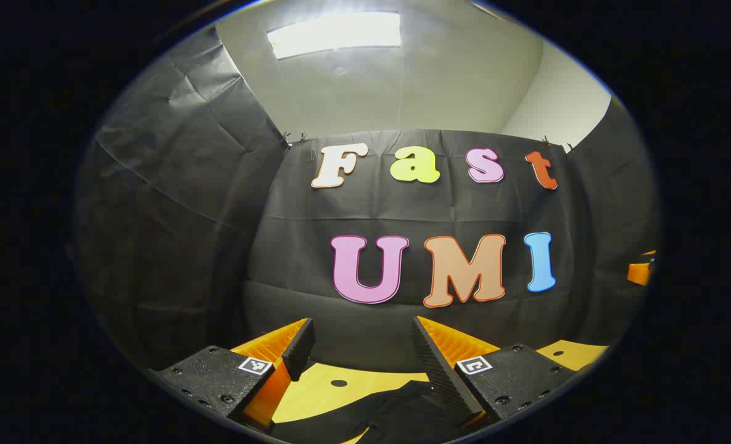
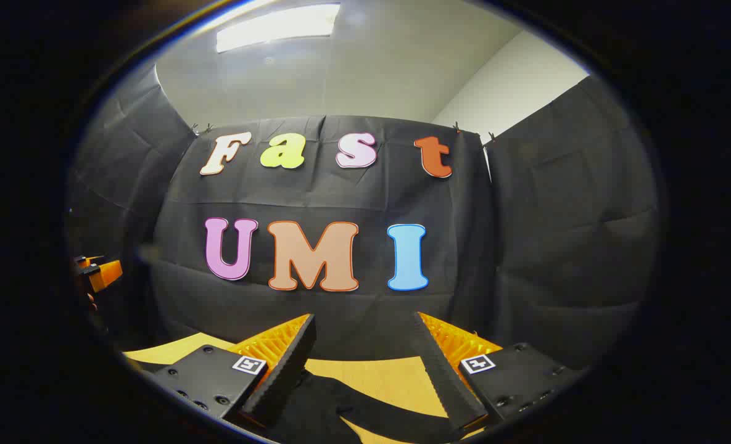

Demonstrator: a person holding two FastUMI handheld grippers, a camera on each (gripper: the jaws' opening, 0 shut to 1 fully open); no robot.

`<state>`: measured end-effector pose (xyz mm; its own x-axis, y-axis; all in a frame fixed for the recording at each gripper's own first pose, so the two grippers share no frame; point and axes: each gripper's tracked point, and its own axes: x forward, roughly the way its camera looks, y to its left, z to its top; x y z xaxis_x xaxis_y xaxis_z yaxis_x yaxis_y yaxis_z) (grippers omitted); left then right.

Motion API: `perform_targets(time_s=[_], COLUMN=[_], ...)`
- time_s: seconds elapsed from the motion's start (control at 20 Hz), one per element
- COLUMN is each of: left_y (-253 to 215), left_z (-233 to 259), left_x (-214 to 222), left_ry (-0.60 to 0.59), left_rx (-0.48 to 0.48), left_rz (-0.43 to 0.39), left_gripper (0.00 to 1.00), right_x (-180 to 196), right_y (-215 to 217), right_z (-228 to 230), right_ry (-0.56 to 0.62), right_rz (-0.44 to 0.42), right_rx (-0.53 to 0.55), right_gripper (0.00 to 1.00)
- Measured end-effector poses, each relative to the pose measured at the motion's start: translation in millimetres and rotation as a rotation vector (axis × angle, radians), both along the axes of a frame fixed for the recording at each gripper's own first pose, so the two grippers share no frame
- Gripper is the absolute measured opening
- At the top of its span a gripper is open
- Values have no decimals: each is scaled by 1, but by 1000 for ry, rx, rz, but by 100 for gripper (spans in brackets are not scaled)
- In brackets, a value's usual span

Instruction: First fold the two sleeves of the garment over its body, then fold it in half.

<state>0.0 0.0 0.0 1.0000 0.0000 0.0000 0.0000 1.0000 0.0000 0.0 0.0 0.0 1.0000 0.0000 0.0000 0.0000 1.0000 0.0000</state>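
Observation:
A black garment (image 1: 402, 410) lies on the yellow table (image 1: 322, 398), low in the left gripper view, just below and ahead of my left gripper (image 1: 362, 327), which is open and held above it with nothing between its fingers. In the right gripper view the same dark garment (image 2: 331, 410) spreads under my right gripper (image 2: 364, 319), and a long black strip of it, likely a sleeve (image 2: 402, 416), runs to the right over the table (image 2: 384, 373). The right gripper is open too and holds nothing. Most of the garment is hidden below both views.
The black cloth wall stands close behind the table's far edge on all sides. My right gripper (image 1: 641, 271) peeks in at the right edge of the left gripper view. My left gripper (image 2: 97, 274) appears at the left edge of the right gripper view.

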Motion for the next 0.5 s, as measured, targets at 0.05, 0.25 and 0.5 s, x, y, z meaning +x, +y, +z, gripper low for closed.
perform_targets(time_s=[0.05,0.25,0.5], left_y=[1,3,5], left_z=[0,-2,-5], left_x=[-1,-3,-4], left_ry=[2,9,24], left_rx=[3,10,23], left_rz=[3,11,23], left_gripper=[92,92,92], right_x=[-1,-2,-3], right_y=[-1,-6,-8], right_z=[-1,-1,1], right_ry=[1,2,-1], right_rz=[-3,-12,-15], right_rx=[3,10,10], right_gripper=[98,98,98])
